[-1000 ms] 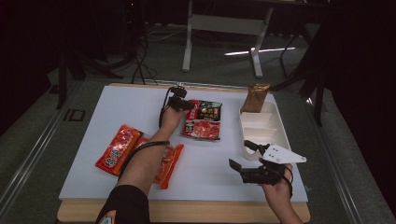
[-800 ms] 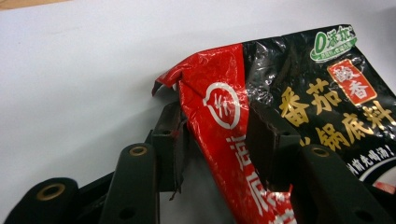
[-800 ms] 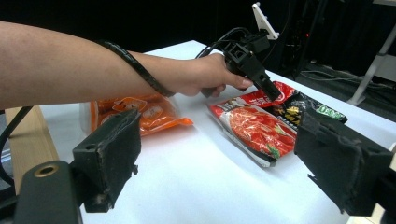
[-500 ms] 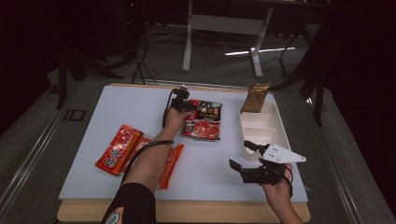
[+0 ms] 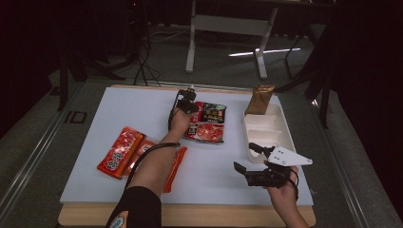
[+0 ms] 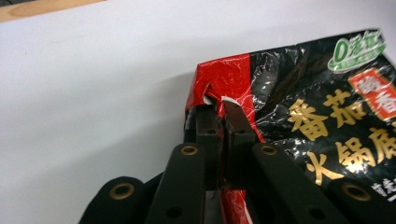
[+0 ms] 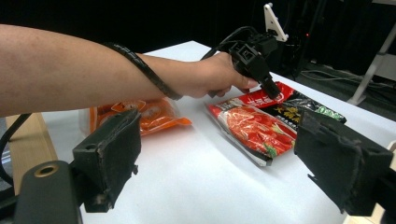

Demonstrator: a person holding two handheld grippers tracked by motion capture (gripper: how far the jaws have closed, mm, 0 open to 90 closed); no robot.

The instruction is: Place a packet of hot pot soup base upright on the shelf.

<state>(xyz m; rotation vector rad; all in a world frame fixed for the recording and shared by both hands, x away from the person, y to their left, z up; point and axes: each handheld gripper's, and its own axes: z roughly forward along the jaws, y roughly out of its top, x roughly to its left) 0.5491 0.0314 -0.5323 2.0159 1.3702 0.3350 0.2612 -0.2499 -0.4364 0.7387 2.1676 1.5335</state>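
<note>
Left gripper (image 5: 189,105) was out toward the far edge of the tabletop (image 5: 119,111), near its middle, at the far left corner of the red-and-black soup-base packet (image 5: 206,122). In the left gripper view the jaws stood pressed together on the packet's red corner, the foil crumpled and lifted a little around them; grip looked firm. Rest of the packet lay flat on the white tabletop, its long side running toward the near edge, just beside the white tray (image 5: 266,135) but apart from it.

Right gripper (image 5: 251,162) was held above the near right part of the tabletop, close to the near end of the tray. Jaws stood wide apart with nothing between them, as the right gripper view confirmed; that view looked across at the left hand (image 7: 212,74) and the packet.

Two orange-red packets (image 5: 119,151) lay toward the near left corner, partly under the left forearm (image 5: 154,164). A brown pouch (image 5: 260,99) stood upright at the far end of the tray, near the far right corner. The tray's compartments looked bare from the high view. The left gripper's cable (image 7: 140,65) ran over the left wrist.
</note>
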